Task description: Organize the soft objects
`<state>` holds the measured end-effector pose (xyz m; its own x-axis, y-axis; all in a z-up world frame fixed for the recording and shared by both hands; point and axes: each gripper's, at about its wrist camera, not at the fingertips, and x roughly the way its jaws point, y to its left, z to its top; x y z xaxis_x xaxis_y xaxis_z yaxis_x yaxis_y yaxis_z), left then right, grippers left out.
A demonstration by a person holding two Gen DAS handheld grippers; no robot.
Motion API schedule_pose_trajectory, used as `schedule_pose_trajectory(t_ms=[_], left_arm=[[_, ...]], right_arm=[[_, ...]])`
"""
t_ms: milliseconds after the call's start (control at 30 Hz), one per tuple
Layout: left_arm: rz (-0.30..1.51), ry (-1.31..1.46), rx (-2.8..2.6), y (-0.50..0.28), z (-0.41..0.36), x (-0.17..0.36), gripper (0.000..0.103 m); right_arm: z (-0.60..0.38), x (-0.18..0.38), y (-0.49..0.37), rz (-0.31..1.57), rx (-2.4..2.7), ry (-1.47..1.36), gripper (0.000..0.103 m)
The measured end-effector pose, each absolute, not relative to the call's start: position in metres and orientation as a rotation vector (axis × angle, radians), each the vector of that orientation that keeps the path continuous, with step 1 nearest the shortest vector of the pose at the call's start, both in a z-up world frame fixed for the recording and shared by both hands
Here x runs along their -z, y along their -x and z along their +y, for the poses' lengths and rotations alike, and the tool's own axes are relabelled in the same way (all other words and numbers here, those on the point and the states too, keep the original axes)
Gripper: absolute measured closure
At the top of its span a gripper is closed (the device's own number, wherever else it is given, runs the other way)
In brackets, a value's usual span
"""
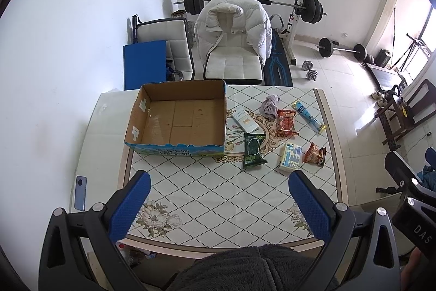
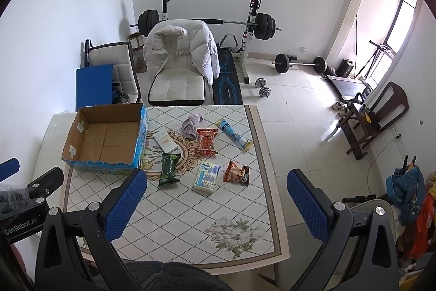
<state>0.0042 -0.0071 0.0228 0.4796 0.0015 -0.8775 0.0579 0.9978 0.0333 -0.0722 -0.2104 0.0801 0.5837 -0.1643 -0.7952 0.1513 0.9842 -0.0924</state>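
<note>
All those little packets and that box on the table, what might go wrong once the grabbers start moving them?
The dark green packet lies right beside the cardboard box, so a gripper reaching for it might bump the box wall. The crumpled cloth touches the red packet; lifting one could drag the other. The blue tube lies close to the table edge and might get nudged off.

"DAS" in white letters on the black body of the right gripper (image 1: pixel 417 214), seen at the edge of the left wrist view; "GenRobot.AI" on the left gripper (image 2: pixel 21 220) in the right wrist view (print on box and snack packets too small to read)
</note>
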Motion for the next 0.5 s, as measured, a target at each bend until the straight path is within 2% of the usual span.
schedule_pose_trajectory(t_ms=[500], left_arm=[[1.065, -0.063, 0.029, -0.0022, -0.0046, -0.0222, 0.0]], right_arm=[[-0.2051, -0.0832, 0.0704, 0.926, 0.173, 0.015, 0.0]])
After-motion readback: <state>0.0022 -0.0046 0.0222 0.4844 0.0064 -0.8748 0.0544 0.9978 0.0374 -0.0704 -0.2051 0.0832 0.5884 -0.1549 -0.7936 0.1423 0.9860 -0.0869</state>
